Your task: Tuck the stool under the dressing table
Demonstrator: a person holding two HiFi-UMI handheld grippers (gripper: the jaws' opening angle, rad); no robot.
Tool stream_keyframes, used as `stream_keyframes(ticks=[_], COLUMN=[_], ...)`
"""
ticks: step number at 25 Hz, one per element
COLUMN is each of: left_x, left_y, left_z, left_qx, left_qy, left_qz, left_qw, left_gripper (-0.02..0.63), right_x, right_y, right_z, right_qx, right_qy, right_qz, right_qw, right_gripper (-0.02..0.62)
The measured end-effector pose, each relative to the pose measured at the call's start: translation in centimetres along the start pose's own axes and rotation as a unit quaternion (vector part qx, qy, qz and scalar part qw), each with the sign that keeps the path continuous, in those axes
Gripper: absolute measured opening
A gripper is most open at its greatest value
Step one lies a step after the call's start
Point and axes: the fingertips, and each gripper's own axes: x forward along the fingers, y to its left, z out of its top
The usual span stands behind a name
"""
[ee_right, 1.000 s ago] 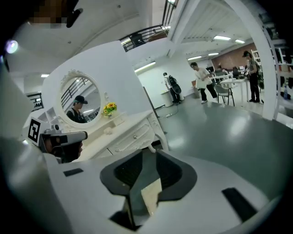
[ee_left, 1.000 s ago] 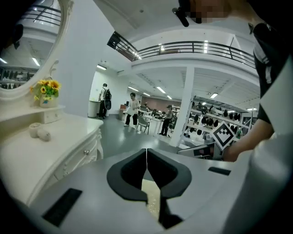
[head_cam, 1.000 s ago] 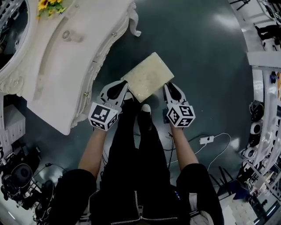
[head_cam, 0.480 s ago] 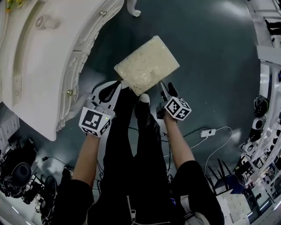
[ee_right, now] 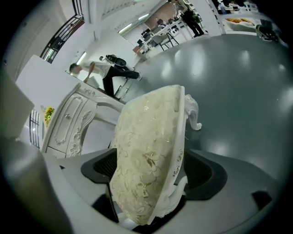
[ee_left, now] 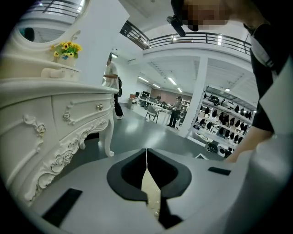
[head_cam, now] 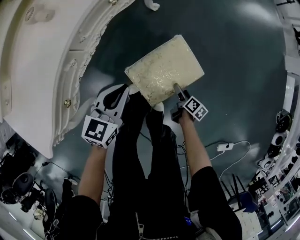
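The stool [head_cam: 164,70], with a cream embroidered cushion, sits tilted on the grey floor just right of the white carved dressing table [head_cam: 42,61]. My left gripper [head_cam: 125,90] is at the stool's near left corner. In the left gripper view its tips [ee_left: 146,157] are together, with a strip of cream fabric pinched between the jaws. My right gripper [head_cam: 177,88] is at the near right edge. Its jaws [ee_right: 149,167] are opening, with the cushion [ee_right: 146,151] edge-on between them and a dark gap on the right side. A white curled stool leg [ee_right: 194,114] shows behind.
The table's curved leg [head_cam: 151,5] stands beyond the stool, seen again as the table leg [ee_left: 108,141]. The person's dark legs [head_cam: 145,140] are right behind the stool. Cables and a plug [head_cam: 229,145] lie at the right, shelving [head_cam: 286,117] beyond them. Camera gear [head_cam: 23,183] sits lower left.
Both grippers have sunk with the stool, which now looks larger and sits higher in the head view. The right gripper has rolled over and its jaws have spread.
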Motion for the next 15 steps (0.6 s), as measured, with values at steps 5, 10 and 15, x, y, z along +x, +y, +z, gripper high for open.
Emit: stream_keyframes(ticks=[5,10,15], left_x=[-1.0,-1.1,-1.5], left_y=[1.4,2.4,3.3], left_z=[-2.0,-3.4,-4.0], left_qx=[-0.013,-0.025,-0.03], left_qy=[0.004,0.0,-0.006], left_qz=[0.021,0.035,0.054], left_qw=[0.9997,0.9991,0.9981], left_gripper=[0.021,0.021,0.021], right_x=[1.9,3.0,3.7], right_y=[-0.4,-1.2,-1.2], right_z=[-0.7,-0.5,-0.4], right_qx=[0.008,-0.014,-0.035], right_qy=[0.006,0.01,0.031], right_qz=[-0.004,0.005,0.017], right_qw=[1.0,1.0,0.999], right_gripper=[0.449,0.405,0.417])
